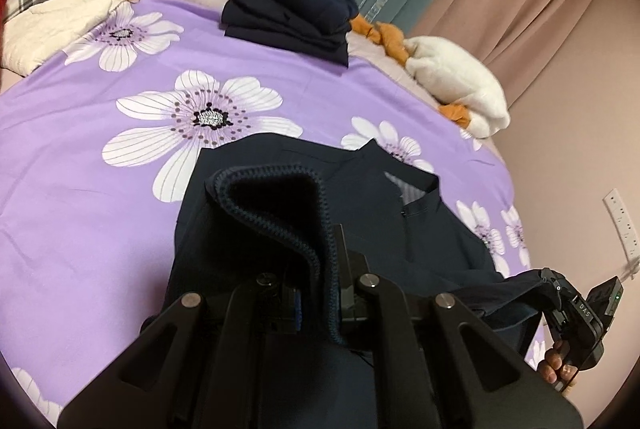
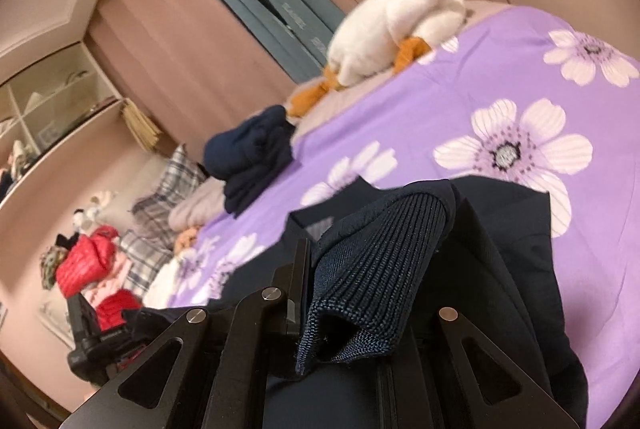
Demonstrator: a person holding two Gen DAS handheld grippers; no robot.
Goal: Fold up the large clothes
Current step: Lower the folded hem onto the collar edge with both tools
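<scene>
A dark navy jacket [image 1: 384, 213] with a stand-up collar and zip lies on the purple flowered bedspread [image 1: 80, 197]. My left gripper [image 1: 316, 269] is shut on the jacket's ribbed hem [image 1: 272, 205], which stands up between the fingers. My right gripper [image 2: 344, 293] is shut on another ribbed cuff or hem [image 2: 384, 269] of the same jacket [image 2: 512, 269], lifted off the bed. The right gripper also shows in the left wrist view [image 1: 560, 293], held by a hand at the jacket's right edge.
A stack of folded navy clothes [image 1: 288, 9] sits at the far side of the bed, also in the right wrist view [image 2: 248, 157]. A white and orange plush toy [image 1: 452, 73], pillows and blankets [image 1: 52, 29] lie around it. Curtains and a wall stand behind.
</scene>
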